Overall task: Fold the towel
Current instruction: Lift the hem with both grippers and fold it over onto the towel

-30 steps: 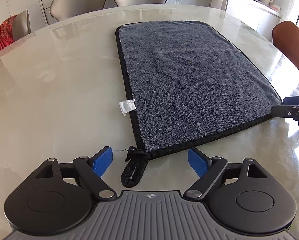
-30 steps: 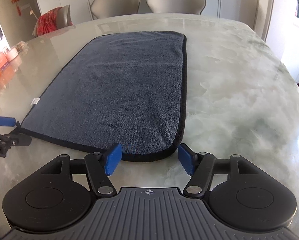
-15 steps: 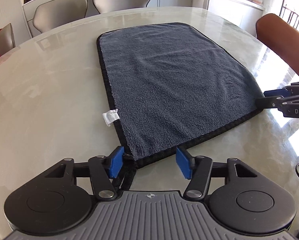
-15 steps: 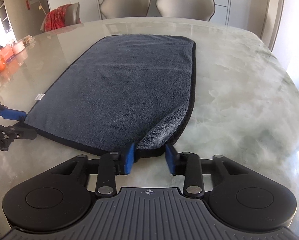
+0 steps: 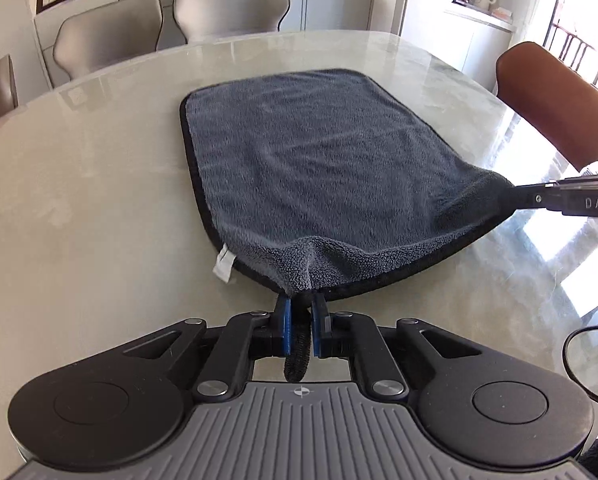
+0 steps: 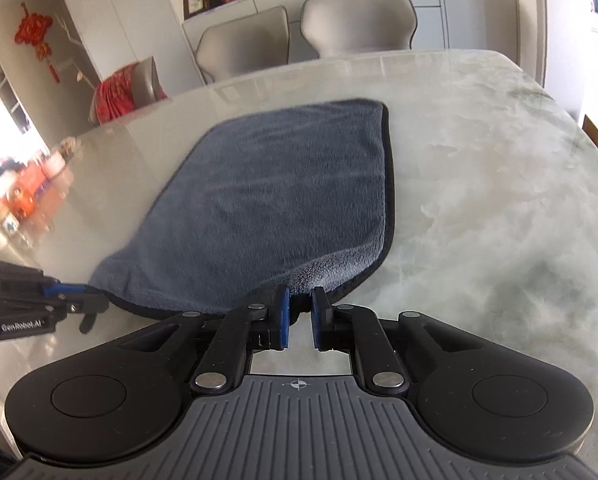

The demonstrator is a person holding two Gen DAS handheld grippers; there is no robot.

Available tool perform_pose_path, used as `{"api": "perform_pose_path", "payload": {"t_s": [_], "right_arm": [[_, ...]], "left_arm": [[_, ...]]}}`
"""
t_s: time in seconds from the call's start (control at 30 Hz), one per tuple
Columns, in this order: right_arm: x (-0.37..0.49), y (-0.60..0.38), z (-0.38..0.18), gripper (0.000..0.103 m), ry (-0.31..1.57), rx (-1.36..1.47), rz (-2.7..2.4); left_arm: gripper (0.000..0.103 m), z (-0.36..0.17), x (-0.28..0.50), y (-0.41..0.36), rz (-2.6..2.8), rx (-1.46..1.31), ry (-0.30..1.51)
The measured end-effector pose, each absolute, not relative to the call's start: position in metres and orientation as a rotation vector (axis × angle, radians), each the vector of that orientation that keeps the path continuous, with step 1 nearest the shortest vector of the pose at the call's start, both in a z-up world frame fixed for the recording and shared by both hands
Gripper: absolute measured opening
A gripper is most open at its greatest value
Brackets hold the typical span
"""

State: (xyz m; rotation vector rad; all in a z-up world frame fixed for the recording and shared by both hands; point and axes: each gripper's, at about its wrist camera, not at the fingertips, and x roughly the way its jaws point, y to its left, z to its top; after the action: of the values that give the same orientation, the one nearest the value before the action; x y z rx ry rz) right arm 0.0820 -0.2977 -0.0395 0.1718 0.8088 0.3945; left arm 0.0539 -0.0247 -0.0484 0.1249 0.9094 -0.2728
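Note:
A dark grey towel point(image 5: 319, 168) with black edging lies on the marble table point(image 5: 79, 200), its far part flat. My left gripper point(image 5: 299, 304) is closing its blue pads on the near left corner, which is lifted and bunched; the black hanging loop point(image 5: 297, 356) dangles between the fingers. A white label point(image 5: 224, 266) hangs at the left edge. My right gripper point(image 6: 299, 300) is closing on the near right corner of the towel point(image 6: 291, 200), also raised. Each view shows the other gripper at the side: the right gripper point(image 5: 513, 196), the left gripper point(image 6: 87, 292).
Two grey chairs point(image 5: 227, 4) stand behind the table and a brown chair point(image 5: 555, 100) at its right side. A black cable point(image 5: 571, 344) loops at the near right. Small colourful items point(image 6: 15, 196) sit by the table's left edge. Bare marble surrounds the towel.
Both grippers went from open around the near corners to shut on them. Both have risen, lifting the towel's near edge off the table.

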Motion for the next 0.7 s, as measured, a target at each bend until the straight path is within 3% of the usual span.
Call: {"api": "perform_pose_path", "payload": {"t_s": [0.3,0.7], "right_arm": [[0.139,-0.296,-0.012,0.011,0.727,0.182,0.404],[0.256,-0.277,-0.019,0.011,0.705,0.118,0.383]], "left_arm": [[0.009,-0.019,0.106,-0.026,-0.265,0.213,0.805],[0.009,-0.027,0.221,-0.016,-0.205,0.265,0.804]]}}
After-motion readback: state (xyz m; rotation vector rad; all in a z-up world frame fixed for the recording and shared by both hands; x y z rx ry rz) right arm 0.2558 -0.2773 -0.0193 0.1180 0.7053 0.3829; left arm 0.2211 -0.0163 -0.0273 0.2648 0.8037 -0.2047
